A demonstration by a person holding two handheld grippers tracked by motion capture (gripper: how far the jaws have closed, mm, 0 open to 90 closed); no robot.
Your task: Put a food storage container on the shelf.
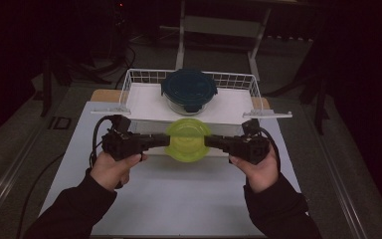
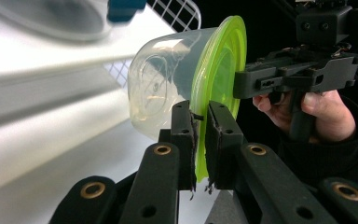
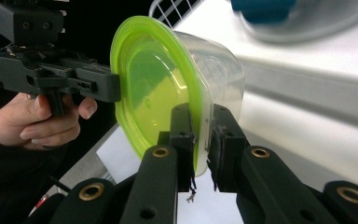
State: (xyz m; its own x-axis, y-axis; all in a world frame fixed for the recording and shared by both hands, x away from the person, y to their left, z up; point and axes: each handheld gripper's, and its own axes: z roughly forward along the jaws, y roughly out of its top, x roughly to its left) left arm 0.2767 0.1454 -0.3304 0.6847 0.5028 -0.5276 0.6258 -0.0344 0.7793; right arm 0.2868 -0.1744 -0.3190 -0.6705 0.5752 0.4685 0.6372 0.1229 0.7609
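A clear plastic container with a lime-green lid [image 1: 187, 139] hangs above the white table, just in front of the wire basket. My left gripper [image 1: 165, 140] pinches the lid's left rim and my right gripper [image 1: 208, 141] pinches its right rim. In the left gripper view the green lid's edge [image 2: 202, 140] sits squeezed between my left gripper [image 2: 200, 144], with the clear tub [image 2: 163, 93] beyond it. In the right gripper view the lid [image 3: 154, 93] faces the camera, its rim clamped in my right gripper [image 3: 200, 144]. Each view shows the other hand's gripper on the opposite rim.
A white wire basket [image 1: 139, 79] stands at the back of the table. Inside it sits a round glass container with a dark blue clip lid [image 1: 189, 88]. White table surface [image 1: 179, 194] stretches toward the person. Dark floor and a metal frame lie behind.
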